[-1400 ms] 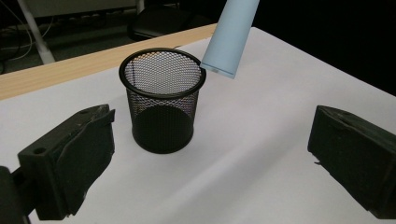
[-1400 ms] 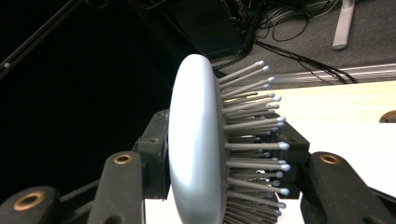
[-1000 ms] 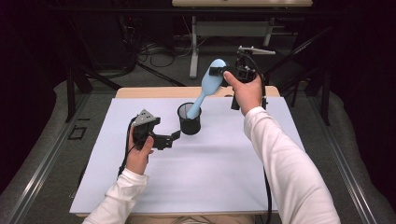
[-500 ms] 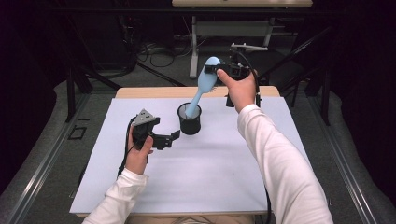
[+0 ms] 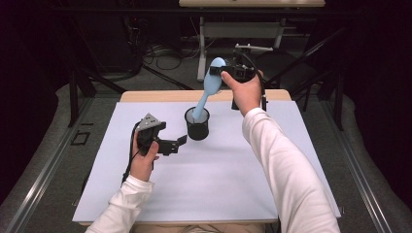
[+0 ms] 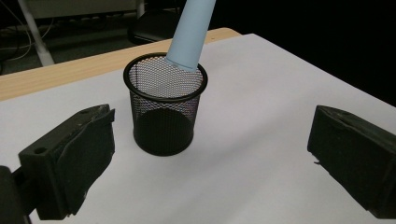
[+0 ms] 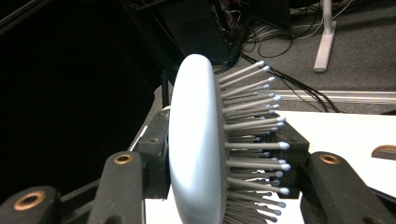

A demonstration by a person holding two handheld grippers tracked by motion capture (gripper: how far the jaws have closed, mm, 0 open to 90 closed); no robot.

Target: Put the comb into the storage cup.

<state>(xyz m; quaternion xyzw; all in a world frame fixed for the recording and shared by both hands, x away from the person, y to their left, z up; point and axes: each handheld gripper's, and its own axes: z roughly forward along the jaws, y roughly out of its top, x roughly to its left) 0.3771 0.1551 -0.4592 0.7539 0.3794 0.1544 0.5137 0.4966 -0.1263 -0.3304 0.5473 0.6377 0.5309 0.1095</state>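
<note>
The table (image 5: pixel 145 95) has a light wooden top, visible as a strip along its far edge. A white sheet (image 5: pixel 218 189) covers nearly all of the surface. A black mesh cup (image 5: pixel 197 124) stands upright on the sheet, upper centre of the frame.

Mid-mat obstacle: we see one, the black mesh cup (image 5: pixel 197 124), upright.
Cup mouth: part-filled by the blue hairbrush (image 5: pixel 208 90) handle leaning on its rim.
Left gripper (image 5: pixel 176 144): jaws spread wide, near the cup, bare white mat (image 5: pixel 204 189) between.
Near half of mat: we find it open.
</note>
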